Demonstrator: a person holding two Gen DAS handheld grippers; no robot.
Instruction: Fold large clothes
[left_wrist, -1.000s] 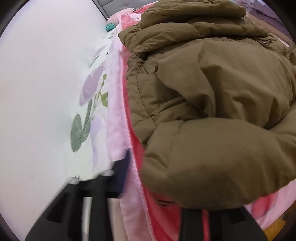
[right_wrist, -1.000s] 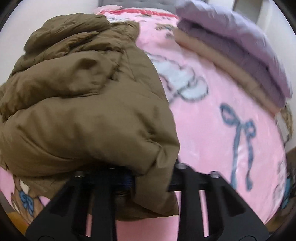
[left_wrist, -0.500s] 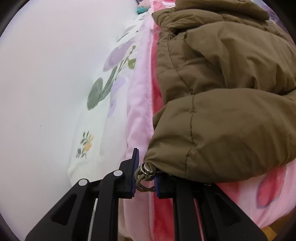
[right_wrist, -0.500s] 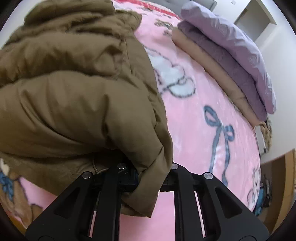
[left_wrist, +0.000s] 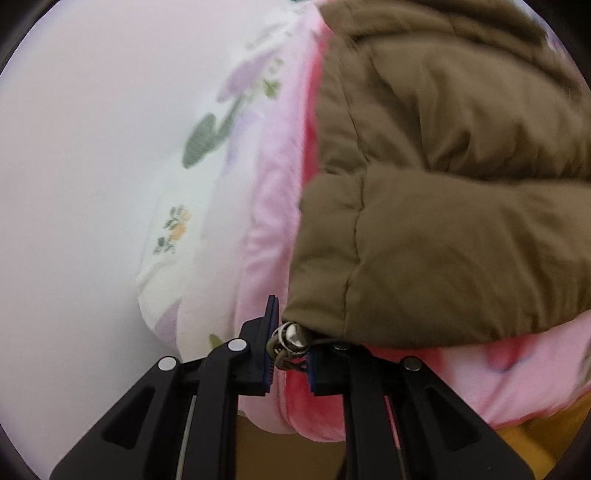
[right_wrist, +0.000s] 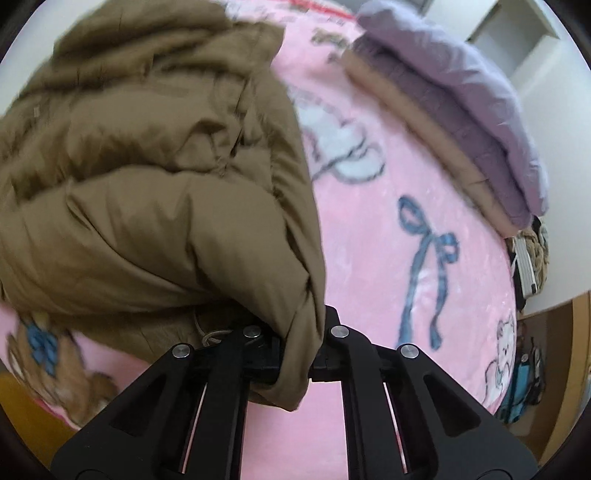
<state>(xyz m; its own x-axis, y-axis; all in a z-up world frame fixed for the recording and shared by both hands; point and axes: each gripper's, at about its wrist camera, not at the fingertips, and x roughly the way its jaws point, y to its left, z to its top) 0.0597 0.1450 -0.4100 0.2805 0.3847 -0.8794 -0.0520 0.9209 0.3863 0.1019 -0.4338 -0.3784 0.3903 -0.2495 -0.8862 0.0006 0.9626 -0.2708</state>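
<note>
An olive-brown puffer jacket (left_wrist: 443, 221) lies bunched on a pink cartoon blanket (right_wrist: 424, 166). My left gripper (left_wrist: 290, 354) is at the jacket's near corner at the bed's left edge. Its blue pads are shut on the metal cord toggle (left_wrist: 291, 338) of the hem. In the right wrist view the jacket (right_wrist: 147, 203) fills the left half. My right gripper (right_wrist: 295, 365) is closing tight on a thick fold of the jacket's near right edge, and the fabric hangs over and hides its pads. A drawstring loop (right_wrist: 212, 336) shows just left of it.
A white floral sheet (left_wrist: 207, 206) and a pale wall (left_wrist: 74, 184) lie left of the blanket's edge (left_wrist: 273, 221). Folded purple bedding (right_wrist: 461, 92) on a beige layer (right_wrist: 424, 140) is stacked at the bed's far right. Open pink blanket lies to the jacket's right. Clutter (right_wrist: 532, 266) sits beyond the bed.
My left gripper slid along the bed's edge to the jacket's corner and closed on the hem toggle. The right gripper's jaws drew tighter on the fold, and the jacket bunched closer.
</note>
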